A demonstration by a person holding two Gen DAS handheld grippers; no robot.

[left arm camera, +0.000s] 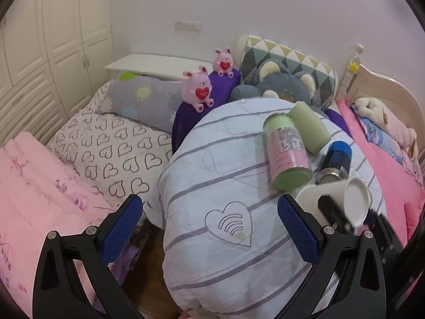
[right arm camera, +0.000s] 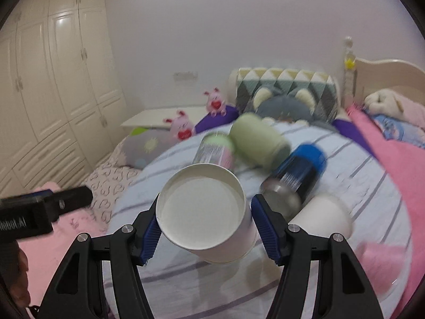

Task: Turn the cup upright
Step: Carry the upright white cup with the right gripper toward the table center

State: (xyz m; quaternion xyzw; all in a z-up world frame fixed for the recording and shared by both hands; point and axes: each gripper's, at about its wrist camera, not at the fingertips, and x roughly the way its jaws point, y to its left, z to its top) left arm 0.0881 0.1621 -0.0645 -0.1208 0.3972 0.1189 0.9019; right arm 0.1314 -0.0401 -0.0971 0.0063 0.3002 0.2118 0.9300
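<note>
The right tongs (right arm camera: 205,224) hold a white paper cup (right arm camera: 204,212) between their blue pads (right arm camera: 268,230), the cup lifted above the striped white quilt (right arm camera: 345,170) on the bed. In the right wrist view the cup lies tilted, its recessed base turned toward the camera; the left pad presses its side, while the right pad sits just beside the wall, contact hard to judge through the blur. In the left wrist view the same cup (left arm camera: 345,199) shows at the right edge, base facing left, with black parts of the right tongs (left arm camera: 342,218) around it.

The left tongs (left arm camera: 212,228) are spread wide and hold nothing, hovering over the near end of the quilt (left arm camera: 212,186).

On the quilt lie a pink and green can (left arm camera: 288,156), a pale green cylinder (left arm camera: 309,127) touching it, and a blue and black can (left arm camera: 336,162) just beside. A second white cup (right arm camera: 322,218) lies on the quilt near the blue can (right arm camera: 300,172). Two pink plush toys (left arm camera: 198,91) sit near the pillows
</note>
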